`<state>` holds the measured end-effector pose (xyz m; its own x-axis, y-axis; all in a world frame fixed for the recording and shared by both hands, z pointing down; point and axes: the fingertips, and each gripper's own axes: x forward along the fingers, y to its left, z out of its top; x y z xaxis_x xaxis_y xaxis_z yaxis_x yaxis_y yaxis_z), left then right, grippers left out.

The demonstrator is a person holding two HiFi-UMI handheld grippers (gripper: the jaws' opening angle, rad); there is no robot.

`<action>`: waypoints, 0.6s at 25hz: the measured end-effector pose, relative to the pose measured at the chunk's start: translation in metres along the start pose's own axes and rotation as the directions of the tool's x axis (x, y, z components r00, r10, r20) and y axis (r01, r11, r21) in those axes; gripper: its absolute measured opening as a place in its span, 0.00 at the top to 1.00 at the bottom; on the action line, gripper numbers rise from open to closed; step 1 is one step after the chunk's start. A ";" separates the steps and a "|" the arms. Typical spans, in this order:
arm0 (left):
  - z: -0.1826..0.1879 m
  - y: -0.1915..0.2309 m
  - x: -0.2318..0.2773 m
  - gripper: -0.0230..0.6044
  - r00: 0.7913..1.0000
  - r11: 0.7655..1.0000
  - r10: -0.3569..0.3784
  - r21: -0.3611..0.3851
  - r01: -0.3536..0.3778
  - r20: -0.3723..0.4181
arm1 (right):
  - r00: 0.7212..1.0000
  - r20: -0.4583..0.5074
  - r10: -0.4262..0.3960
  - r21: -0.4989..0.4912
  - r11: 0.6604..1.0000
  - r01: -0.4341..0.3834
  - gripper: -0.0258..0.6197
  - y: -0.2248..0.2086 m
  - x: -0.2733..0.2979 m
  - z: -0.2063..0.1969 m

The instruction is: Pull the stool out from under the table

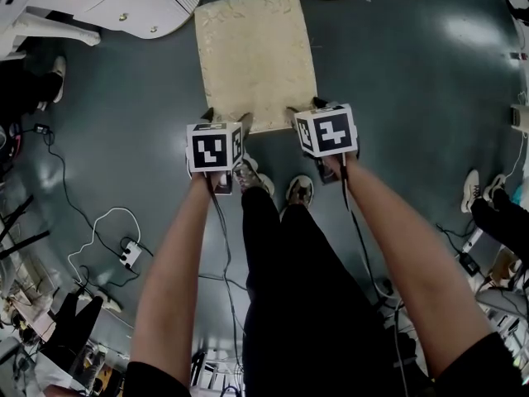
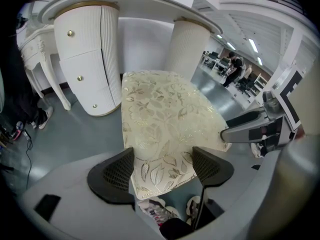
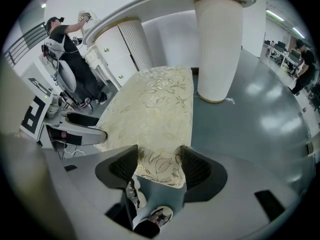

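Observation:
The stool [image 1: 254, 56] has a cream cushion with a gold leaf pattern and stands on the grey floor in front of the white table [image 1: 124, 2]. My left gripper [image 1: 225, 116] holds its near left corner. My right gripper [image 1: 306, 106] holds its near right corner. In the left gripper view the cushion [image 2: 165, 119] runs between both pads of the left gripper [image 2: 162, 166]. The right gripper view shows the cushion [image 3: 155, 109] pinched the same way in the right gripper [image 3: 159, 164]. Both arms reach straight forward.
The table's ribbed drawer pedestal [image 2: 87, 59] and round column [image 3: 217, 44] stand just beyond the stool. My own shoes [image 1: 299, 190] are right behind its near edge. Cables and a power strip [image 1: 128, 255] lie at the left. Other people's shoes [image 1: 471, 188] show at the right.

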<state>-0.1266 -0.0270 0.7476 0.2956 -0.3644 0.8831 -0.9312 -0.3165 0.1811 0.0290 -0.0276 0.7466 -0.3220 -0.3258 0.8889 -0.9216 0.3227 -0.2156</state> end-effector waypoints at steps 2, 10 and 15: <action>-0.008 -0.001 -0.001 0.36 1.000 1.000 -0.007 0.002 0.007 -0.006 | 1.000 -0.005 0.003 0.002 1.000 -0.003 0.53 0.003 0.000 -0.008; -0.015 0.000 -0.002 0.36 0.999 1.000 0.003 -0.010 -0.004 -0.051 | 0.998 -0.056 0.011 -0.005 1.000 -0.012 0.53 0.007 0.001 -0.013; -0.022 0.005 -0.020 0.52 0.994 1.000 0.031 0.007 -0.030 -0.108 | 0.998 -0.002 -0.070 -0.101 0.992 0.069 0.85 -0.003 -0.020 -0.010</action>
<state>-0.1419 -0.0021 0.7405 0.2422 -0.2773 0.9297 -0.9382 -0.3111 0.1516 0.0400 -0.0133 0.7328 -0.2566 -0.3460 0.9025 -0.9150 0.3878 -0.1114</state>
